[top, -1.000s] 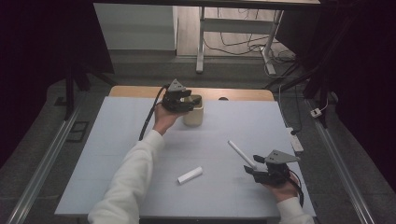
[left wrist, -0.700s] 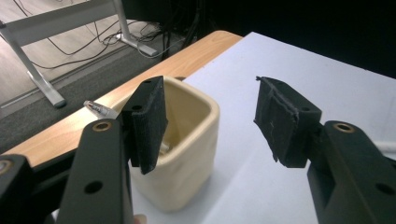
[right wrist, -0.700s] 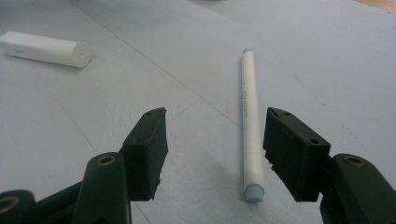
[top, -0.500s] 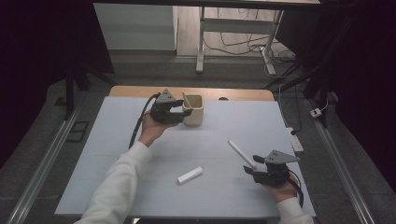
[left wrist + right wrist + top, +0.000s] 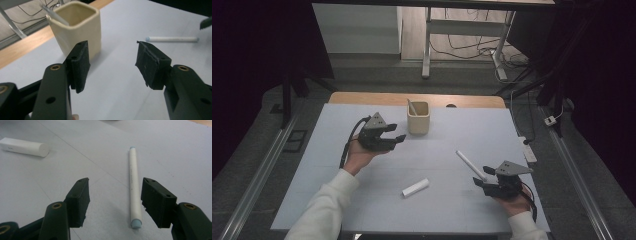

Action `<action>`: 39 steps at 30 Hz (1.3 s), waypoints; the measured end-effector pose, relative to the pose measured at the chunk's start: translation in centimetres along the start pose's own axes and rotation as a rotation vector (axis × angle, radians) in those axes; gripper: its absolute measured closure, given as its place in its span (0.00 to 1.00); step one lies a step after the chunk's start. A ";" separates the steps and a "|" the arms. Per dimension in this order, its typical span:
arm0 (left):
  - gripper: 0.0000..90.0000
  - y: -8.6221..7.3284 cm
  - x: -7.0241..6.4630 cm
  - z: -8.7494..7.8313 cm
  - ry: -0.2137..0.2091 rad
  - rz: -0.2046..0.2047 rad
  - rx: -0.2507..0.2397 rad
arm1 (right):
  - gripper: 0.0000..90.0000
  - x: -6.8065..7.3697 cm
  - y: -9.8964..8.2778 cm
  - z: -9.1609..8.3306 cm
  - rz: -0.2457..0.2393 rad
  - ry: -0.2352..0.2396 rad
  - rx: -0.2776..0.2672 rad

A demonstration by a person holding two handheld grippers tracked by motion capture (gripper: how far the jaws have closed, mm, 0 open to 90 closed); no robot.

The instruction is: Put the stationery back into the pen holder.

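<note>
A cream square cup (image 5: 418, 120) stands at the back of the table, and a thin white stick (image 5: 411, 106) leans inside it. My left gripper (image 5: 396, 134) hovers just left of the cup, open with nothing between its jaws. In the left gripper view the cup (image 5: 75, 30) sits beyond the left jaw of that gripper (image 5: 112, 55). A white pen (image 5: 470, 165) lies at the right. My right gripper (image 5: 479, 179) rests at the pen's near end, open. In the right gripper view the pen (image 5: 133, 195) lies between the jaws of that gripper (image 5: 115, 195), close to the right pad and untouched.
A short white cylinder (image 5: 415, 187) lies on the pale blue table top (image 5: 312, 190) near the front middle; it is also in the right gripper view (image 5: 25, 147). A wooden strip (image 5: 362, 98) runs along the table's far edge. Beyond it are desk legs and cables.
My left gripper has drawn back from above the cup, moving left and toward the person. The cup now stands uncovered with the stick in it. The right gripper has stayed put.
</note>
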State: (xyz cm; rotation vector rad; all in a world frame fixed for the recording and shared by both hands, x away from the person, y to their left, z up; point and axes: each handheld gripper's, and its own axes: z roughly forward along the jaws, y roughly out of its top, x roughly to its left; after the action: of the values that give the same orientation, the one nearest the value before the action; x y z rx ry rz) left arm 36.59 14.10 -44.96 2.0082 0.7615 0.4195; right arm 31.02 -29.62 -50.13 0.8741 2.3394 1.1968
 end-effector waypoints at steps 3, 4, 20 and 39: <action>0.48 -0.8 -0.6 -0.6 -0.004 0.017 0.023 | 0.44 0.0 0.0 0.0 0.000 0.002 -0.002; 0.48 -1.0 -0.8 -0.7 -0.004 0.022 0.029 | 0.44 -0.1 0.0 0.0 0.001 0.001 -0.003; 0.46 -5.0 -2.6 -3.2 -0.034 -0.021 0.084 | 0.44 -0.1 0.0 0.0 -0.001 -0.004 0.004; 0.43 -10.6 -3.1 -7.2 0.065 -0.108 0.123 | 0.44 -0.1 0.9 -0.2 0.015 0.001 0.013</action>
State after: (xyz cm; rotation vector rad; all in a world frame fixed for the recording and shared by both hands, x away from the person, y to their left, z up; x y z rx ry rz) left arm 26.55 20.84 -50.26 2.0646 0.9515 0.3848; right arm 31.33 -29.40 -49.23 0.8976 2.3483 1.1899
